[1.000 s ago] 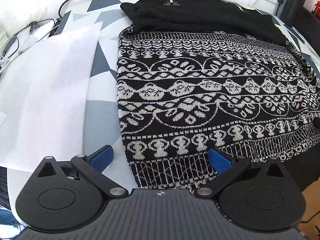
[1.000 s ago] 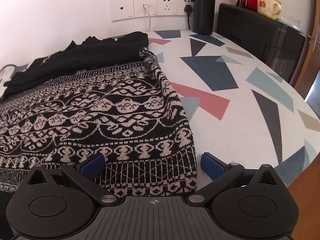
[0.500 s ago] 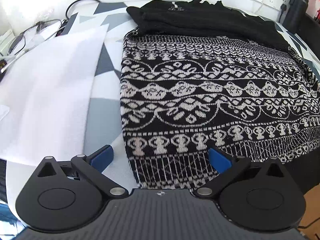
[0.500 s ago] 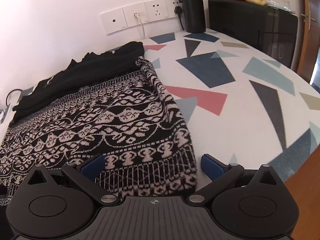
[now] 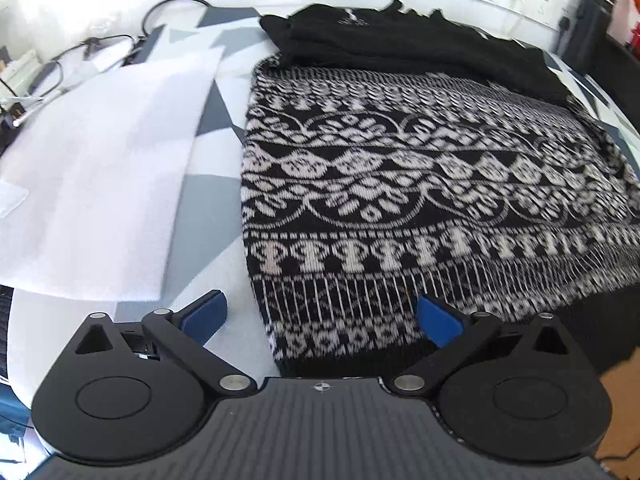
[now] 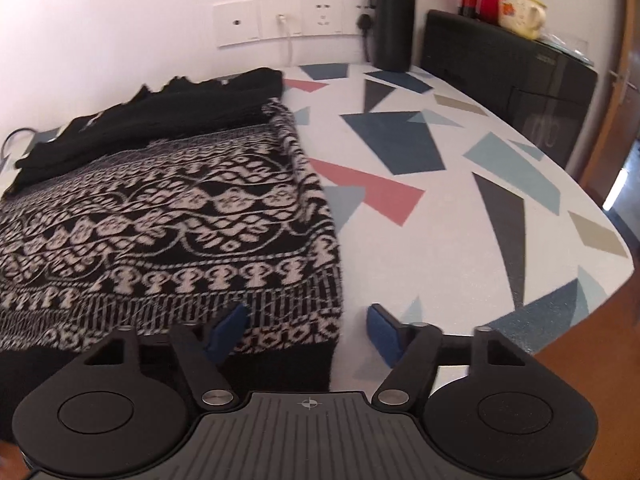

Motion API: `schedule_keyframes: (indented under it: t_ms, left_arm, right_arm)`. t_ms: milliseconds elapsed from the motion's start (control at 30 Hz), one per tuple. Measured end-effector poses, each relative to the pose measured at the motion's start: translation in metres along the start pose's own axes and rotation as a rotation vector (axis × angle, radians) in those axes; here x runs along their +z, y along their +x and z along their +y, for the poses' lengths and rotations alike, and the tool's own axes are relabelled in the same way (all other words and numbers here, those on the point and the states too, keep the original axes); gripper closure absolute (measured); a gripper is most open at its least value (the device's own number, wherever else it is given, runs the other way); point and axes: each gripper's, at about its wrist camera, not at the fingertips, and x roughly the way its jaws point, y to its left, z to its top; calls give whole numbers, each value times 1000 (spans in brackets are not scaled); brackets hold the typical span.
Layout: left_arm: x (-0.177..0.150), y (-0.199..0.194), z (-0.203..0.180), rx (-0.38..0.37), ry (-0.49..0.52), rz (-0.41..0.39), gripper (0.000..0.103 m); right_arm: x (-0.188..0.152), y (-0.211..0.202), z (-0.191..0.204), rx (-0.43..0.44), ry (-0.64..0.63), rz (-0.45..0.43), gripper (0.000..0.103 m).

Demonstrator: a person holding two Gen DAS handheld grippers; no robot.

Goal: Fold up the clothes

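Here, a white table [image 6: 460, 240] speckled with flat blue, red and grey triangles carries a knitted black-and-white sweater [image 5: 400, 184] — banded patterns, ribbed hem at the near edge. Behind it lies a soft black garment [image 5: 400, 40]; beside it, a smooth white sheet [image 5: 104, 168]. The left gripper [image 5: 320, 316] spreads wide over 1 hem corner. The right gripper [image 6: 308, 328] has just been closing — its blue pads straddle the other corner, not yet pinching.
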Motion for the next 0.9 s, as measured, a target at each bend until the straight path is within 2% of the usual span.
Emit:
schedule_keyframes:
  t_ms: [133, 167, 200, 233, 267, 367, 467, 533, 633, 800, 900]
  left_arm:
    - [-10, -7, 1, -27, 9, -35, 6]
    - [-11, -8, 1, -28, 4, -49, 22]
    - [-9, -11, 1, -37, -3, -66, 59]
    - [-6, -12, 4, -65, -23, -69, 78]
    - [-2, -11, 11, -113, -67, -53, 89]
    - [2, -13, 30, -191, -201, -49, 90]
    - [-2, -27, 33, -205, -189, -104, 90]
    - [-9, -43, 32, -227, -128, -160, 90]
    - [-20, -61, 34, -255, -58, -195, 90]
    - [-46, -75, 48, -323, -63, -131, 90]
    - [-53, -82, 55, -336, -83, -131, 90]
  right_arm:
    - [3, -1, 1, 35, 10, 6, 63]
    - [4, 0, 2, 36, 11, 4, 65]
    - [6, 1, 2, 46, 20, 4, 77]
    - [9, 2, 2, 61, 33, 5, 90]
    - [12, 3, 2, 76, 46, 6, 94]
    - [18, -1, 1, 97, 101, -14, 95]
    - [21, -12, -2, 110, 142, -44, 96]
    - [20, -25, -4, 115, 151, -63, 96]
    - [14, -45, -9, 121, 157, -73, 97]
    - [-10, -79, -13, 110, 176, -21, 97]
    - [-28, -91, -14, 100, 237, 28, 97]
